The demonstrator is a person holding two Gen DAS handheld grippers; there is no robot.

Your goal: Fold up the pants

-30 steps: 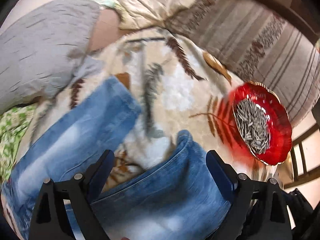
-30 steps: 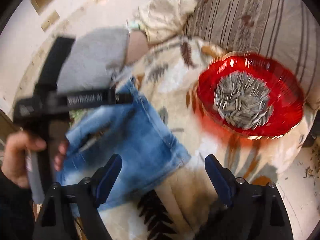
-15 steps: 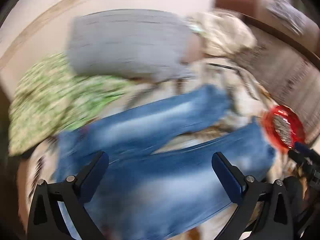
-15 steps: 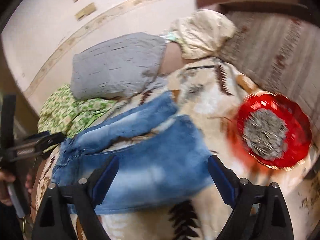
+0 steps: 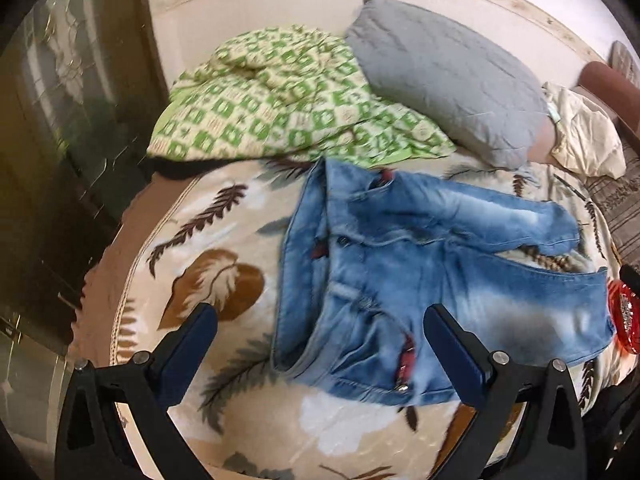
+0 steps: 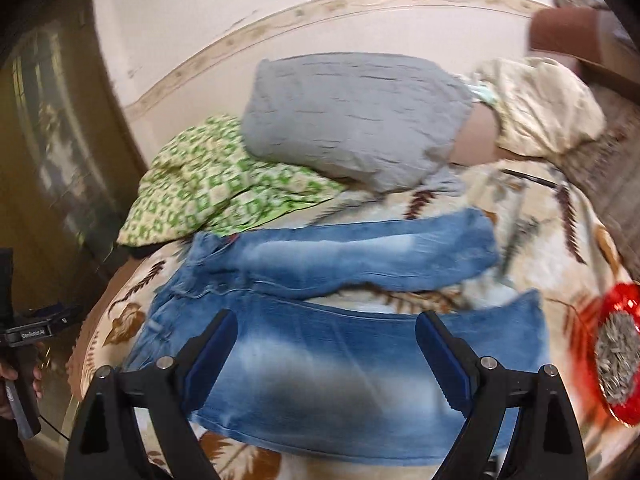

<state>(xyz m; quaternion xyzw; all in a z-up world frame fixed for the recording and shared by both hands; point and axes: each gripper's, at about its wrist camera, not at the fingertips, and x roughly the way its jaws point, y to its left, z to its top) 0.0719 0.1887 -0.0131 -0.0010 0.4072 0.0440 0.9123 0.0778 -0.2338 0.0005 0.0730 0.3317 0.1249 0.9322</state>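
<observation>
Blue jeans (image 5: 420, 276) lie spread across centre and right of frame on leaf-print blanket (image 5: 224, 264), legs running right. Left gripper (image 5: 320, 344) at bottom, jaws wide, nothing between them. Green checked cloth (image 5: 280, 108) and grey pillow (image 5: 448, 92) at top. Red bowl (image 5: 622, 316) at right edge.

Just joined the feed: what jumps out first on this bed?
The faded blue denim pants lie spread out on the leaf-print blanket, legs slightly apart. Behind them sit a grey pillow and a green checked cloth; a red glass dish of sunflower seeds sits at the right edge.
</observation>
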